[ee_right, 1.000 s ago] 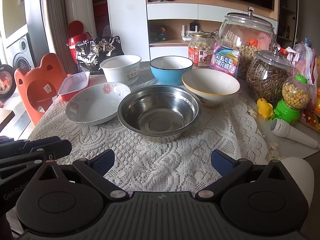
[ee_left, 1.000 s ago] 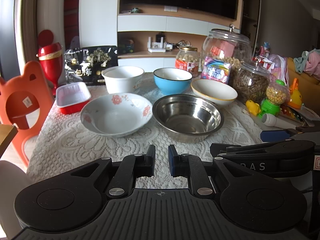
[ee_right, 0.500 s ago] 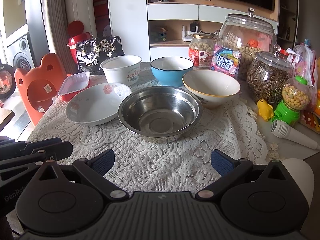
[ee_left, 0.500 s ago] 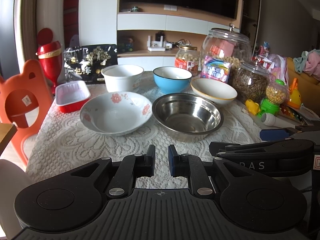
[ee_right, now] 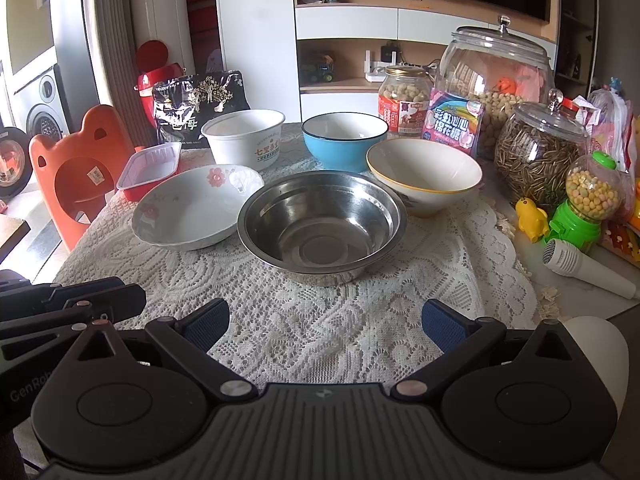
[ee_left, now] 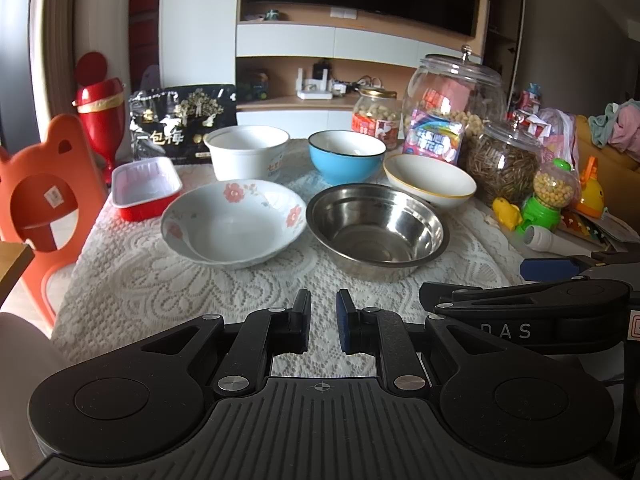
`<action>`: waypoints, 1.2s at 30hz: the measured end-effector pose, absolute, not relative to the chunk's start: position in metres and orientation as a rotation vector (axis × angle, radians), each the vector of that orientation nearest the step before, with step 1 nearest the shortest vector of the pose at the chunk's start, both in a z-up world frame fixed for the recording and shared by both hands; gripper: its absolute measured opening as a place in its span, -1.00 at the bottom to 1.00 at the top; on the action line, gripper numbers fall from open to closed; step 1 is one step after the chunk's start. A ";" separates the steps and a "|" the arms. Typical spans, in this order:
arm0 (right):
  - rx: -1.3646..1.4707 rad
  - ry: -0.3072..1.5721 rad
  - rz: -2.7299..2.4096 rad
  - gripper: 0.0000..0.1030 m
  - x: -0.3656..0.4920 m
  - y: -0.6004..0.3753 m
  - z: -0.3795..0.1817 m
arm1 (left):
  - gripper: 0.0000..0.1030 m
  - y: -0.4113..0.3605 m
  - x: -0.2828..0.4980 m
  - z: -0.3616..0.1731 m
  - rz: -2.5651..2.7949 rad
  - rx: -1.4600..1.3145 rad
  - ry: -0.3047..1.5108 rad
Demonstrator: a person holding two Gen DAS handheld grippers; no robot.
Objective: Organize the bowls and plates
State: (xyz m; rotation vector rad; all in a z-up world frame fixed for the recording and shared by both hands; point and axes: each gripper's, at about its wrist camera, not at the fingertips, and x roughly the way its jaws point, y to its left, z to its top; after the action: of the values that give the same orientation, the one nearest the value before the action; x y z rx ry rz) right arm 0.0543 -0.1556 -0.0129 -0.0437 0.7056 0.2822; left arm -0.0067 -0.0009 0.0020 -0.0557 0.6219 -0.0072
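While both grippers hang over the near edge of the table, nothing is picked up. The left gripper has its fingers pulled nearly together with only a thin slit between the pads and nothing in it. The right gripper is spread wide, blue pads far apart, also empty, with just lace tablecloth showing between them.

All the bowls sit on that cloth, separate, none stacked. Front row: a shallow floral bowl on the left and a steel bowl right beside it, rims just about touching in the right wrist view. Back row, left to right: a white paper bowl with printed lettering, a blue bowl with a dark rim, and a white bowl with a yellow rim sitting just behind and to the right of the steel one. A red tray with a white inside is off to the left of the floral bowl, near the table edge.

Clutter wise, a black snack bag stands behind the paper bowl, and the right side is crowded with glass jars: a big one, a seed jar, and a smaller nut jar. A green candy dispenser, a yellow duck toy and a white toy microphone lie near the right edge. An orange bear-shaped chair stands off the left side.
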 end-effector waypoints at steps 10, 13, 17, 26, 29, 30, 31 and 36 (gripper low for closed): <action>-0.045 0.701 0.280 0.99 0.055 -0.155 -0.011 | -0.67 -0.001 -0.008 0.001 -0.009 -0.058 0.623; -0.047 0.701 0.280 0.99 0.054 -0.155 -0.011 | -0.67 -0.001 -0.009 0.000 -0.011 -0.059 0.622; -0.046 0.700 0.280 0.99 0.053 -0.155 -0.012 | -0.67 -0.001 -0.009 0.001 -0.015 -0.059 0.622; -0.044 0.700 0.281 0.99 0.052 -0.155 -0.013 | -0.67 -0.001 -0.009 0.001 -0.014 -0.059 0.622; -0.044 0.700 0.281 0.99 0.052 -0.155 -0.013 | -0.67 -0.001 -0.009 0.001 -0.014 -0.059 0.622; -0.043 0.699 0.281 0.99 0.052 -0.155 -0.013 | -0.67 -0.001 -0.009 0.001 -0.014 -0.060 0.622; -0.044 0.700 0.281 0.99 0.053 -0.155 -0.013 | -0.67 -0.001 -0.009 0.001 -0.014 -0.059 0.622; -0.040 0.698 0.285 0.99 0.053 -0.155 -0.014 | -0.67 0.000 -0.007 0.001 -0.019 -0.065 0.630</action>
State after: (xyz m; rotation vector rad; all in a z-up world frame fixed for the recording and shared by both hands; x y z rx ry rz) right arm 0.0532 -0.1555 -0.0139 -0.0400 0.6976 0.2846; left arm -0.0073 0.0003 0.0007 -0.0652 0.6305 -0.0193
